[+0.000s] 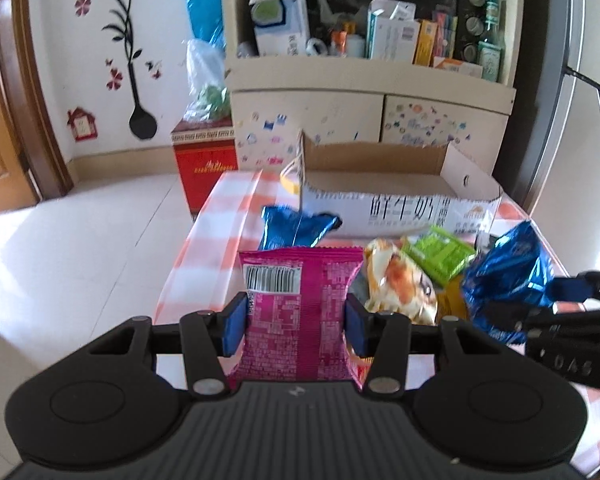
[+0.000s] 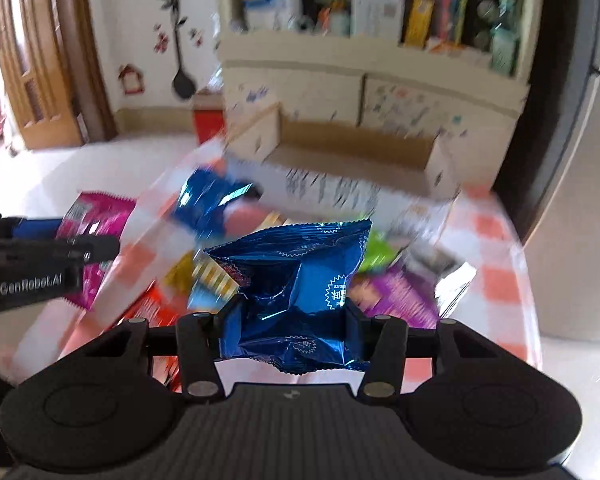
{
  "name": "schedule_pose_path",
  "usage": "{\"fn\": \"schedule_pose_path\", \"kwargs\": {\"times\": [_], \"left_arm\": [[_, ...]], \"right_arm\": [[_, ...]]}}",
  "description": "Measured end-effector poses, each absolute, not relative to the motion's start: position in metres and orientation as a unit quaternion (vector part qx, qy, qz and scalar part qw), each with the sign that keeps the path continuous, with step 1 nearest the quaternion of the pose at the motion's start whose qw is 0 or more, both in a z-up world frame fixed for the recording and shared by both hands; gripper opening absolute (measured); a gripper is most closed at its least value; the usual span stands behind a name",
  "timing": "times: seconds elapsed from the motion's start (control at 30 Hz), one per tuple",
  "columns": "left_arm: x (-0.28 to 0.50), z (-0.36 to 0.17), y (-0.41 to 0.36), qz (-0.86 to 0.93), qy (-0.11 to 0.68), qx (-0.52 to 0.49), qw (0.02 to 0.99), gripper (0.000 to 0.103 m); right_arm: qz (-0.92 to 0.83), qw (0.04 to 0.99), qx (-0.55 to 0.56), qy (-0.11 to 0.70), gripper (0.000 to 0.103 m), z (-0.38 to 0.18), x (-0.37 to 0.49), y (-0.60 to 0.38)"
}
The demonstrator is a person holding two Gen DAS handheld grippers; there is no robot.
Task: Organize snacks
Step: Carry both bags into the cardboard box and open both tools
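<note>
The left gripper (image 1: 296,322) is closed on a magenta foil snack packet with a white barcode label (image 1: 300,312); its blue pads (image 1: 236,326) press the two long edges, so the packet stands upright between them. The right gripper (image 2: 292,334) is closed on a shiny blue crumpled foil snack packet (image 2: 296,280), whose lower part is squeezed between the jaws.

Both packets look light and soft. The foil is thin and smooth, so I judge that it can slip if the grip is weak, and the contents may break if the grip is too strong. The best place to hold is across the flat body near a sealed edge, as both grippers do.

Both grippers point forward and downward, toward the open white cardboard box with printed characters (image 1: 400,204). In the left wrist view the box is at 12 o'clock from the magenta packet, and it looks empty where its inside shows. The right gripper with its blue packet appears at 3 o'clock.

On the orange and white checked tablecloth (image 1: 220,216), between the grippers and the box, more snacks lie loose: a second blue foil packet (image 1: 296,226) at 12 o'clock, just before the box, and a yellow and orange packet (image 1: 400,284) and a green packet (image 1: 440,256) at about 2 o'clock. The right wrist view is blurred.
</note>
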State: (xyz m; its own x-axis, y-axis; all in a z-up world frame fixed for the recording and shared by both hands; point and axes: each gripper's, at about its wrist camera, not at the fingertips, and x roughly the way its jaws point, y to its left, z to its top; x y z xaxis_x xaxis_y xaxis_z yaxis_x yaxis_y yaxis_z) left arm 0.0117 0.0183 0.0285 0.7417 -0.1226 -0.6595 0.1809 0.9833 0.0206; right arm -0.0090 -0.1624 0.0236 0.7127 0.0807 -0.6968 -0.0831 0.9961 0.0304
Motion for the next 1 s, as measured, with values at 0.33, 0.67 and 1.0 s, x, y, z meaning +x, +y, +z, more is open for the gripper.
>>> {"fn": "schedule_pose_path", "kwargs": {"times": [0.33, 0.67, 1.0], "left_arm": [[0.049, 0.044, -0.003, -0.098, 0.304, 0.061, 0.946, 0.049], [0.093, 0.046, -0.027, -0.116, 0.289, 0.060, 0.948, 0.049], [0.144, 0.046, -0.045, -0.139, 0.282, 0.033, 0.949, 0.049]], "right_arm": [[0.038, 0.940, 0.000, 0.338, 0.057, 0.037, 0.023, -0.179], [0.033, 0.948, 0.000, 0.318, 0.057, 0.045, 0.053, -0.194], [-0.001, 0.952, 0.061, 0.300, 0.057, 0.055, 0.093, -0.220]]}}
